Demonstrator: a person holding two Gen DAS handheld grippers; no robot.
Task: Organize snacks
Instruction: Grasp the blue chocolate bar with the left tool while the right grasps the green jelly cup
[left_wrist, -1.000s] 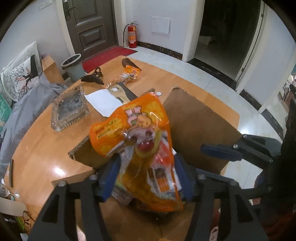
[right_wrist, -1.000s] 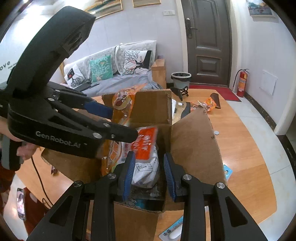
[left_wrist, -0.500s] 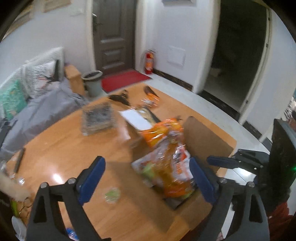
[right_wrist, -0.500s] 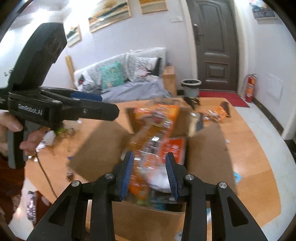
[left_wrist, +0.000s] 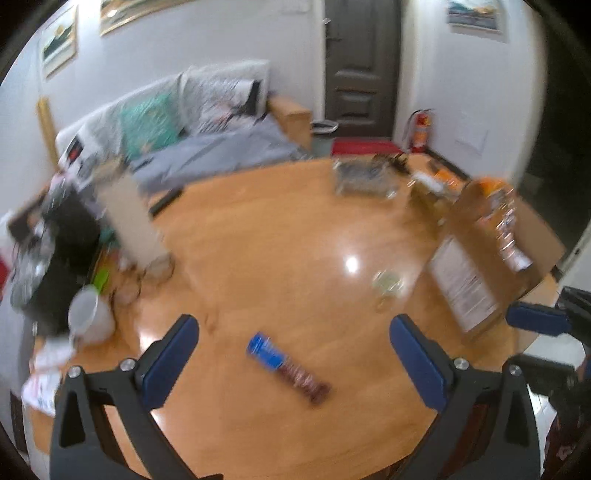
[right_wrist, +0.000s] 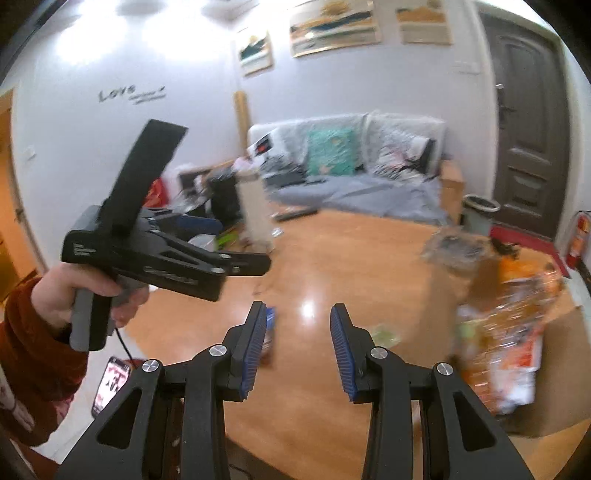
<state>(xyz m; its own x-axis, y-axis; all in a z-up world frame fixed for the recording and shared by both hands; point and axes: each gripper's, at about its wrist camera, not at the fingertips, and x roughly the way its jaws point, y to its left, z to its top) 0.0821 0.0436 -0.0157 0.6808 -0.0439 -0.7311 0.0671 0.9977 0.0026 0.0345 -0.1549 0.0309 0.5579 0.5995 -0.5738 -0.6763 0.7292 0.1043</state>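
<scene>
A cardboard box (left_wrist: 480, 258) stands on the round wooden table (left_wrist: 277, 240) at the right, with an orange snack bag (left_wrist: 498, 206) sticking out of it. My left gripper (left_wrist: 291, 325) hovers over the table with its jaws opening wide. Nothing is held. A blue and brown snack bar (left_wrist: 286, 365) lies on the wood below, between its fingers. A small green wrapped snack (left_wrist: 386, 282) lies nearer the box. My right gripper (right_wrist: 298, 310) is narrowly open and empty, left of the box of snacks (right_wrist: 517, 332). The snack bar (right_wrist: 269, 328) shows behind its left finger.
A glass ashtray (left_wrist: 364, 179) sits at the table's far side. A white mug (left_wrist: 88, 317) and dark clutter crowd the left edge. A sofa (left_wrist: 207, 147) stands behind. A hand (right_wrist: 55, 299) holds the left gripper (right_wrist: 236, 243). A phone (right_wrist: 110, 380) lies below the table edge.
My left gripper let the orange bag go into the box, opened wide and swung left over the table. My right gripper also swung left, away from the box.
</scene>
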